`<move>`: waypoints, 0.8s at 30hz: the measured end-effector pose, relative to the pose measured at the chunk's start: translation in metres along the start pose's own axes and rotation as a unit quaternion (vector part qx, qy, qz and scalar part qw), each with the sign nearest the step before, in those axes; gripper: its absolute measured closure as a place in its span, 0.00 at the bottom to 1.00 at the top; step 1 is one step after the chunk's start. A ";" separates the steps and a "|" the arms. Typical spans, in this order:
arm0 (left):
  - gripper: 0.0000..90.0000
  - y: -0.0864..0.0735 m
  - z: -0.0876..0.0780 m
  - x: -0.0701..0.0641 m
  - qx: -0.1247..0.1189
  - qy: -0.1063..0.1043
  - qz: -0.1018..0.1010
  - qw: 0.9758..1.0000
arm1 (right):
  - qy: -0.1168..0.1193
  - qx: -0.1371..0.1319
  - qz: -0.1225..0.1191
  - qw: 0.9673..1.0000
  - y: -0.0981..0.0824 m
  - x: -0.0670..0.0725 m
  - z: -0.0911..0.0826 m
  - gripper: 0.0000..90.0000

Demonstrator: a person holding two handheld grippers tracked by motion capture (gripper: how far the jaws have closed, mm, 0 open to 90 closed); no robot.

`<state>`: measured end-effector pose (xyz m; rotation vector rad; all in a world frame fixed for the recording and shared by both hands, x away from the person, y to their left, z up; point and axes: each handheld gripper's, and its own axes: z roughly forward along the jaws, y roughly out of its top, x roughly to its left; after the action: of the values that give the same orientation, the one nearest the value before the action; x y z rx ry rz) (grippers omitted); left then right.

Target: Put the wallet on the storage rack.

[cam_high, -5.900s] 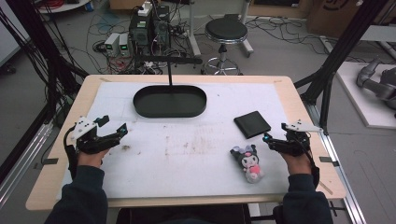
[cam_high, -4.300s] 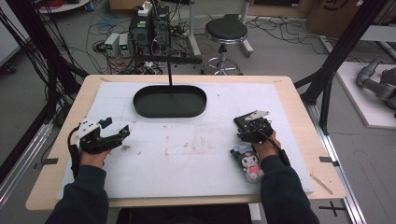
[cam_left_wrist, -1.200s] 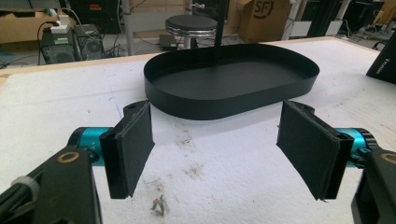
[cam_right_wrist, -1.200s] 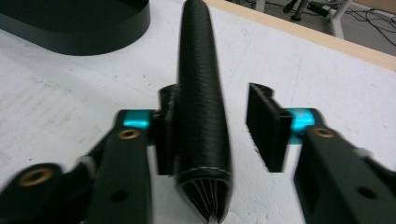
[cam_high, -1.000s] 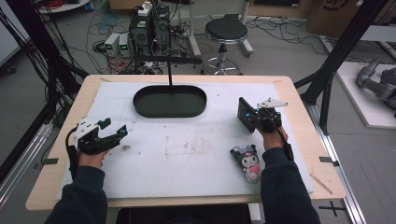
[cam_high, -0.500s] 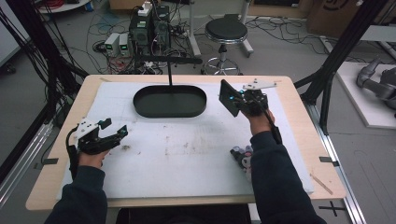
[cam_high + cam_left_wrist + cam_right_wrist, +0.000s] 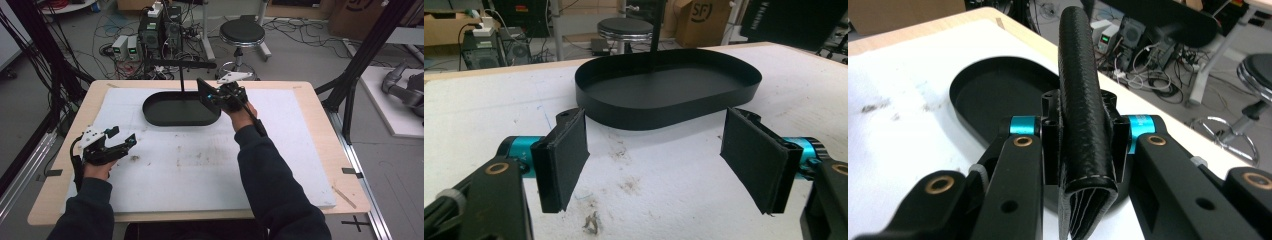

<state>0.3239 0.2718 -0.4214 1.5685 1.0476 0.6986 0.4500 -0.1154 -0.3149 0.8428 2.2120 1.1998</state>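
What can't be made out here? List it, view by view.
- High view: the plush toy is hidden, presumably behind the right sleeve.
- Right gripper view: the black wallet, clamped between the jaws, hides part of the black tray.
- Left gripper view: the wallet's corner is cut by the frame edge.

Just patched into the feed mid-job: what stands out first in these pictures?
The right gripper stands out first: it is shut on a black wallet held edge-up over the right end of the black oval tray. The left gripper, jaws wide open with nothing between them, rests near the white mat's left edge, facing the tray.
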 end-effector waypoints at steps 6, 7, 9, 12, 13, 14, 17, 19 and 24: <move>0.29 0.000 0.000 0.000 -0.001 0.000 0.000 1.000 | -0.006 0.009 0.008 1.000 0.009 0.003 0.030 0.85; 0.29 0.000 0.000 0.001 -0.002 0.001 -0.001 1.000 | -0.009 0.009 0.006 1.000 0.010 0.004 0.035 0.85; 0.29 0.000 -0.001 0.001 -0.003 0.000 -0.002 1.000 | -0.017 0.008 -0.002 1.000 0.010 0.006 0.044 0.85; 0.29 0.000 -0.002 0.003 -0.004 0.002 -0.004 1.000 | -0.030 0.012 -0.005 0.999 0.008 0.008 0.058 0.85; 0.29 0.000 -0.002 0.004 -0.004 0.003 -0.004 1.000 | -0.033 0.015 -0.003 0.999 0.006 0.008 0.063 0.85; 0.30 0.000 -0.002 0.004 -0.004 0.003 -0.005 1.000 | -0.037 0.021 0.002 0.999 0.004 0.007 0.067 0.85; 0.30 0.000 -0.003 0.004 -0.005 0.003 -0.006 1.000 | -0.051 0.030 0.010 0.998 -0.003 0.004 0.078 0.85; 0.30 -0.001 -0.003 0.004 -0.004 0.002 -0.004 1.000 | -0.060 0.031 0.019 0.998 -0.006 0.002 0.084 0.85; 0.30 -0.001 -0.002 0.004 -0.002 0.001 -0.003 1.000 | -0.082 0.036 0.032 0.995 -0.012 0.000 0.094 0.85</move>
<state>0.3235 0.2759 -0.4221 1.5609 1.0515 0.6968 0.5088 -0.0677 -0.3724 1.0100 2.1213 1.0441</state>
